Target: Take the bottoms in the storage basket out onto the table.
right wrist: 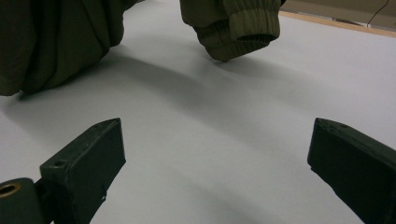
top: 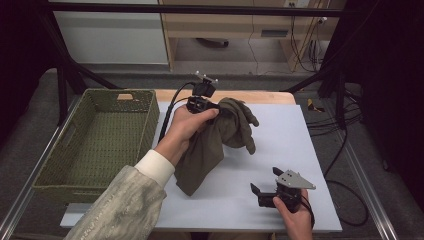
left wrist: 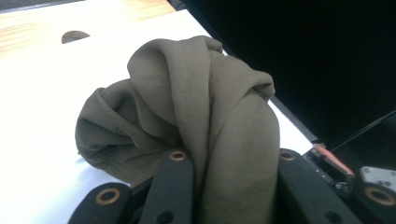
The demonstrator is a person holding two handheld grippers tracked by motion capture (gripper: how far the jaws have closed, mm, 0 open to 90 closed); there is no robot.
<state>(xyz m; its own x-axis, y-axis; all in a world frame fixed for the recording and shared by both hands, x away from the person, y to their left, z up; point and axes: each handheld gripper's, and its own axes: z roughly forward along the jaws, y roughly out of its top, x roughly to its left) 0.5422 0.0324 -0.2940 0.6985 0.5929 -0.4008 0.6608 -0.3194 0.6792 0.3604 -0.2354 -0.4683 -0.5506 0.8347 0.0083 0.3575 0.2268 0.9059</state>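
Pale grey sheet (top: 300,150) over a light wooden tabletop (top: 260,96), grey carpet floor around, white cabinet (top: 110,35) and cables far behind. Left gripper (top: 220,109) clamped on a bunched olive-green cloth garment (top: 215,140), lifted at mid-table, lower end resting on the sheet. Right gripper (top: 262,192) near right, jaws wide apart, holding nothing. Woven green basket (top: 100,140) at left.

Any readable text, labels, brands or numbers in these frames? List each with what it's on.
None can be read.
The olive garment shows no tag or print in the high view or in either gripper view.
The woven basket, the white table sheet, the left gripper and the right gripper carry no visible lettering.
The furniture behind the table has small fittings, too small and blurred to tell if they bear text.
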